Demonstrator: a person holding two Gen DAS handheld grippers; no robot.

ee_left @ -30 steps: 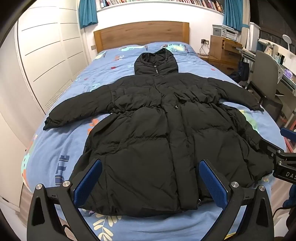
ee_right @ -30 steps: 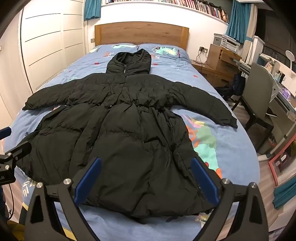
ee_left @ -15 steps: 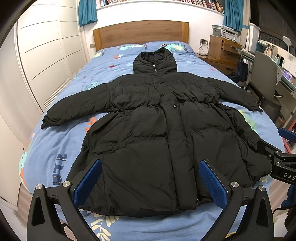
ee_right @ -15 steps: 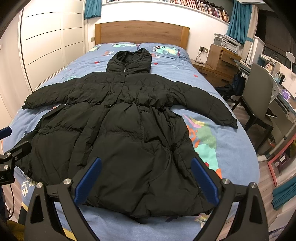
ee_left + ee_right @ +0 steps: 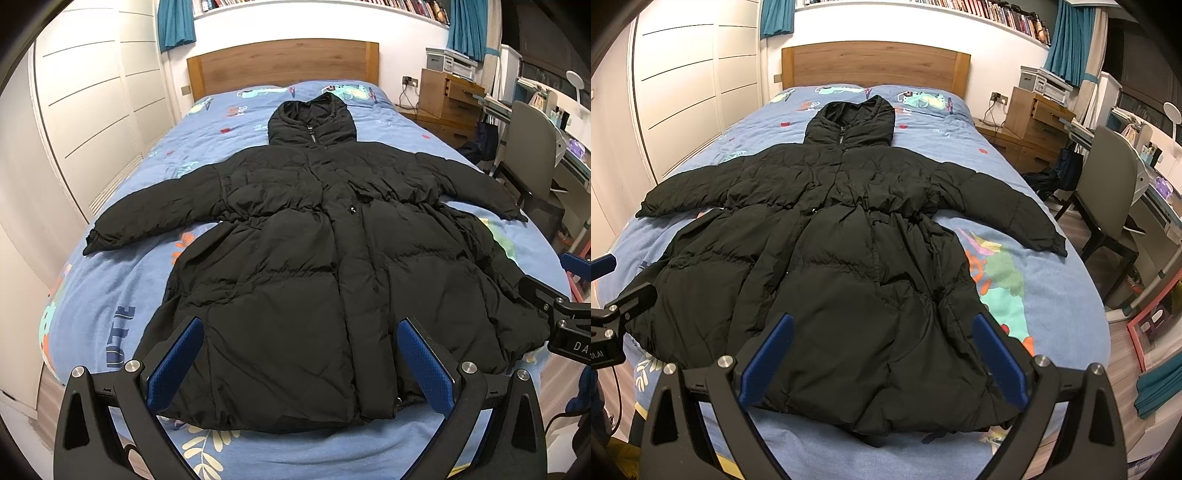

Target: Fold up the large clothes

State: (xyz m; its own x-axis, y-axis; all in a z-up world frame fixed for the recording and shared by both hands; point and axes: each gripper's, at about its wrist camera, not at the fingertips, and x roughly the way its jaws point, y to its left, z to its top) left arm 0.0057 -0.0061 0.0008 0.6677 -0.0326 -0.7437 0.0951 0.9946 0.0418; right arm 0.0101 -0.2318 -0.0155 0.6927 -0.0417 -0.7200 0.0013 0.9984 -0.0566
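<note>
Two grippers are held spread and empty above the near hem of the coat [image 5: 295,266]: the left gripper [image 5: 301,363] and the right gripper [image 5: 882,360]. The coat is laid flat, front up, on the bed [image 5: 110,280], sleeves spread left and right, hood at the far end. Slippage is to be expected if only the slick outer shell is pinched; the padded bulk may spring a fold open. The near hem is partly hidden behind the fingers. The right sleeve cuff [image 5: 1054,245] lies close to the bed edge and may slide off.
</note>
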